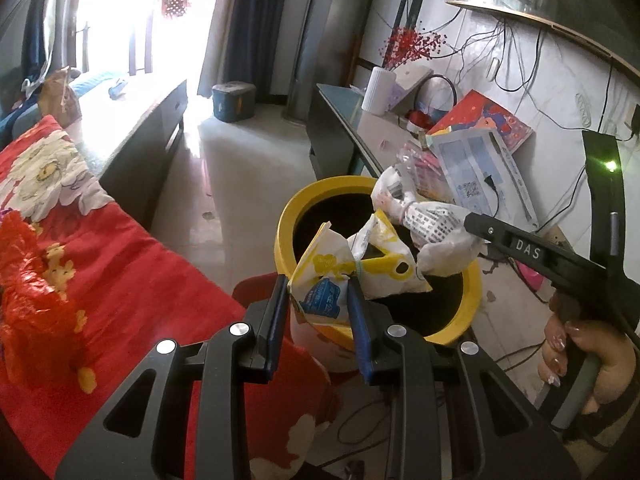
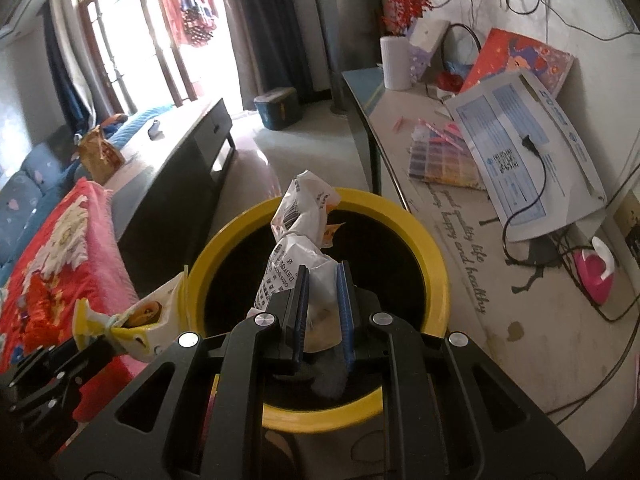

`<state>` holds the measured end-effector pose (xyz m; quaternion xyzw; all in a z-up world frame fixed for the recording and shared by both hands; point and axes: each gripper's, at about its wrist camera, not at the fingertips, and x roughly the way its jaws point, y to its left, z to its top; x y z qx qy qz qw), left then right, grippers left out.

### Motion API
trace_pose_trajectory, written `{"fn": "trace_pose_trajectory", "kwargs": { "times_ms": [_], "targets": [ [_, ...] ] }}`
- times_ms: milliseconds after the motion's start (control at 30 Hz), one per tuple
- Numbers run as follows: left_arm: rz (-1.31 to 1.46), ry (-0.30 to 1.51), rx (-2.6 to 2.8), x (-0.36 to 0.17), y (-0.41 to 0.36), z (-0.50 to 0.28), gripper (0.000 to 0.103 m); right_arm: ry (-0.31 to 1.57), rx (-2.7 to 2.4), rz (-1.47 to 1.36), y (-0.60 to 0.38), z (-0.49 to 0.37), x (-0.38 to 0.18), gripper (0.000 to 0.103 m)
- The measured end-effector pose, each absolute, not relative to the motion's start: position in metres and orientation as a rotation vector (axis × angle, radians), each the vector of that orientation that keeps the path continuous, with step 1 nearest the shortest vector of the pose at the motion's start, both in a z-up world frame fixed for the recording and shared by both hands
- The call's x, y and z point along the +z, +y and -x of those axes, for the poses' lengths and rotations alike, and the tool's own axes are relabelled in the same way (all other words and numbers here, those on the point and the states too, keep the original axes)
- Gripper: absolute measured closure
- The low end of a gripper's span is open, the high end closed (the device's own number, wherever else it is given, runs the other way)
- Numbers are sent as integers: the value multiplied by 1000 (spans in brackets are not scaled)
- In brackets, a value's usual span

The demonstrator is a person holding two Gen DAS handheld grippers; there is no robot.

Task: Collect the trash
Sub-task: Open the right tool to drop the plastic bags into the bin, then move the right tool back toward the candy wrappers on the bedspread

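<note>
A yellow-rimmed trash bin (image 1: 285,216) with a dark inside stands on the floor; it also shows in the right wrist view (image 2: 434,258). My left gripper (image 1: 318,284) is shut on a yellow and white snack bag (image 1: 320,276) with a yellow clip, held over the bin's near rim. That bag shows at the bin's left edge in the right wrist view (image 2: 136,320). My right gripper (image 2: 322,270) is shut on a crumpled white printed wrapper (image 2: 296,236), held above the bin's opening. The wrapper (image 1: 436,224) and right gripper (image 1: 476,228) show in the left wrist view.
A red floral blanket (image 1: 80,240) lies left of the bin. A dark low cabinet (image 2: 180,160) stands behind it. On the right a side table (image 2: 400,120) holds papers (image 2: 520,148), a white roll, a red picture and cables. A pink object (image 2: 596,272) lies on the floor.
</note>
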<state>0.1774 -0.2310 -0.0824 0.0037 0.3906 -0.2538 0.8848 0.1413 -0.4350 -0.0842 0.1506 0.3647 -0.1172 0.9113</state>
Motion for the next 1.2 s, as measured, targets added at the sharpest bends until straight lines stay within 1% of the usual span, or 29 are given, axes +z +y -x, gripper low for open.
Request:
{"fn": "trace_pose_trajectory", "kwargs": {
  "times_ms": [100,200,233,267,300,333,367,400,433,500,633,800,1133,1200],
  "targets": [
    [-4,820,-528,-87,-237,-183,75,762,-253,-327,-439,-142,-88,93],
    [11,831,-543,-93,-243,-188,74,769,-261,-364,-443,-142,-91,87],
    [18,839,-559,-95,-245,-191,73,767,-262,-371,-445,-141,-91,87],
    [20,841,-562,-96,-246,-192,67,765,-261,-372,-445,-141,-91,86],
    [21,840,-558,-97,-245,-193,50,763,-260,-373,-445,-141,-90,82],
    [27,834,-556,-96,-244,-193,41,756,-259,-378,-445,-140,-89,75],
    [34,831,-557,-96,-242,-193,29,750,-255,-385,-445,-139,-88,71],
    [41,830,-556,-95,-240,-193,28,743,-247,-392,-444,-139,-87,65],
    [46,828,-555,-94,-238,-193,27,740,-242,-390,-443,-139,-87,65],
    [47,818,-549,-90,-233,-191,19,732,-225,-373,-437,-139,-84,62],
    [52,799,-538,-82,-223,-185,13,696,-193,-347,-425,-137,-76,52],
    [42,778,-502,-73,-208,-177,10,667,-148,-322,-410,-134,-66,48],
    [4,739,-436,-62,-180,-163,9,627,-69,-278,-380,-128,-50,43],
    [-2,729,-416,-59,-173,-160,9,615,-50,-269,-372,-126,-46,41]
  ]
}}
